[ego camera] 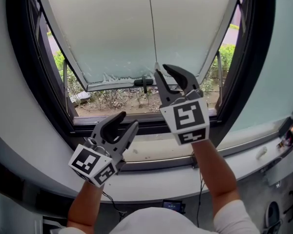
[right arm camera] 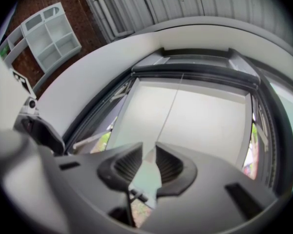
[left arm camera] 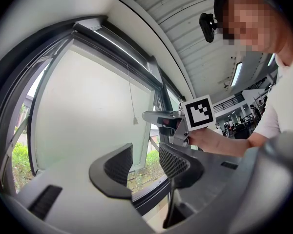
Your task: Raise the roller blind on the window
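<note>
The pale roller blind (ego camera: 122, 28) covers most of the window, its bottom bar (ego camera: 112, 86) hanging above a strip of open glass. A thin pull cord (ego camera: 151, 28) hangs down its middle. My right gripper (ego camera: 164, 72) is raised to the cord's lower end. In the right gripper view the small cone-shaped pull (right arm camera: 149, 155) sits at the mouth of the narrow-set jaws (right arm camera: 148, 150), with no pad visibly pressing it. The left gripper view shows the pull (left arm camera: 135, 121) just off the right gripper's tips. My left gripper (ego camera: 128, 121) waits lower left, open and empty (left arm camera: 145, 155).
A dark window frame (ego camera: 49, 82) surrounds the glass, with a white sill (ego camera: 151, 147) below and shrubs (ego camera: 112, 99) outside. A dark handle (ego camera: 144, 83) sits at the blind's bottom bar. A white shelf unit (right arm camera: 51, 35) hangs on a brick wall.
</note>
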